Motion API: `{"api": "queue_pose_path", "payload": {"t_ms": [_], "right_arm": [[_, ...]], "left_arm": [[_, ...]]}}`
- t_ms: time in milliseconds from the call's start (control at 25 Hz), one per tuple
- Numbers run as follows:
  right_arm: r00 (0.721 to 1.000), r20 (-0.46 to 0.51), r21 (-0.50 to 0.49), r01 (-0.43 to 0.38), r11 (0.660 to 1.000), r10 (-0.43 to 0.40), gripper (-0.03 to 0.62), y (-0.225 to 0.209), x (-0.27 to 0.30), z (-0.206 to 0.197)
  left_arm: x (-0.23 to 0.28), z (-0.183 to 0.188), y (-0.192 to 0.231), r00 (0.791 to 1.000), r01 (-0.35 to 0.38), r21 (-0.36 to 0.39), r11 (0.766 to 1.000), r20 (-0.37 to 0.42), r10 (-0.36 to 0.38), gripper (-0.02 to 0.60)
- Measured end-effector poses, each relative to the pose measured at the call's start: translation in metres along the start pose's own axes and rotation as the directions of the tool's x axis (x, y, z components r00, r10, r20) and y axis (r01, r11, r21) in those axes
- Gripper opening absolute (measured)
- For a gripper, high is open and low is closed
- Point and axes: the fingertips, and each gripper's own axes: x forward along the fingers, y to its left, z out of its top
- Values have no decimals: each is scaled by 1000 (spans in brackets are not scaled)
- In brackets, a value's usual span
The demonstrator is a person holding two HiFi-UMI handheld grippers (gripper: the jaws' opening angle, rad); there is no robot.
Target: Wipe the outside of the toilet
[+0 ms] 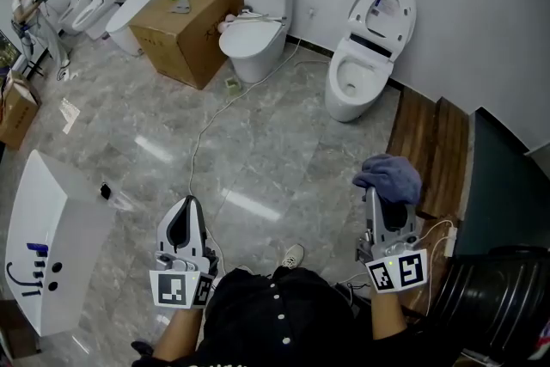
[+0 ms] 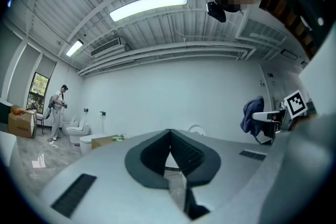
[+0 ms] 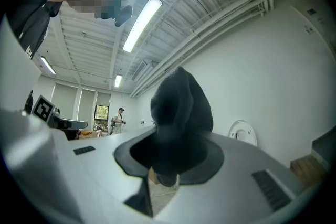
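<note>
You stand in a room with white walls and a grey marbled tile floor (image 1: 258, 159). At the floor's left edge lies a long white basin unit (image 1: 47, 236); the blue marking on it is too small to read. Along the right edge run brown wooden boards (image 1: 430, 142), with a dark green panel (image 1: 503, 185) beyond them.

Toward the far edge sits a big cardboard box (image 1: 185, 26) with small items on top, none of them clear enough to name. It is just beside a closed white toilet (image 1: 256, 39) with a tank. More white fixtures and a person (image 1: 21, 0) stand in the far left corner.

A thin white cable (image 1: 199, 142) trails from the closed toilet across the floor towards you.

The open-lid toilet (image 1: 361, 73) stands against the far wall, near the boards. It is white and glossy, lid raised against the wall, and well apart from both claws.

Your right claw (image 1: 384, 198) is clamped on a blue cloth (image 1: 391, 176), which bunches up above its tips. Your left claw (image 1: 182, 223) has its jaws together with nothing between them. Each claw carries a cube with black-and-white square markers.
</note>
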Motion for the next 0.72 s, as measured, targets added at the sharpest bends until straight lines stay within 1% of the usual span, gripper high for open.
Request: {"api": "queue_pose_path", "payload": {"t_ms": [160, 240, 440, 720], "right_arm": [[999, -7, 4, -32, 999, 33, 97, -14, 4, -2], [999, -5, 10, -35, 999, 35, 97, -22, 5, -3], [999, -15, 28, -34, 999, 34, 95, -33, 11, -13], [999, -34, 27, -38, 999, 39, 95, -38, 39, -24]], "left_arm": [[8, 0, -15, 1000, -20, -20, 1000, 6, 20, 11], [9, -5, -20, 1000, -29, -35, 999, -2, 29, 11], [16, -11, -25, 1000, -24, -1, 1000, -18, 24, 11], [49, -14, -18, 1000, 2, 2, 1000, -3, -2, 11]]}}
